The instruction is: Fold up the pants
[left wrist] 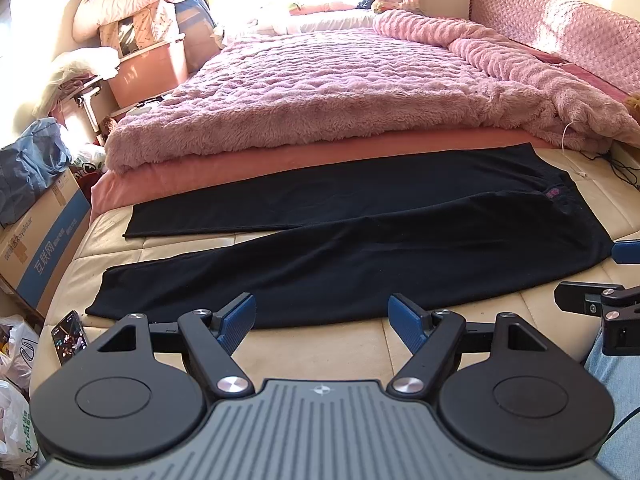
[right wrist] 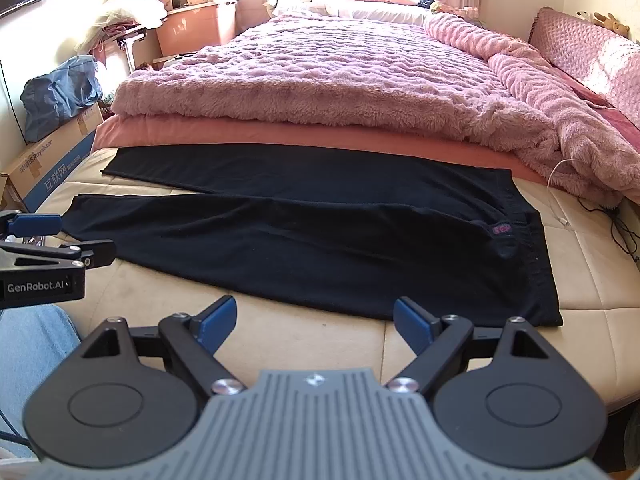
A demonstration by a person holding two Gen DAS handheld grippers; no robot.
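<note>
Black pants lie flat on the cream mattress, legs spread in a V toward the left, waistband with a pink label at the right. They also show in the right wrist view. My left gripper is open and empty, just short of the near leg's edge. My right gripper is open and empty, just short of the near hip edge. Each gripper shows at the side of the other's view: the right one, the left one.
A fluffy pink blanket on a pink sheet covers the bed behind the pants. A phone lies at the mattress's left corner. Cardboard boxes, bags and a pink bin stand left. Cables lie at the right. A jeans-clad leg is near.
</note>
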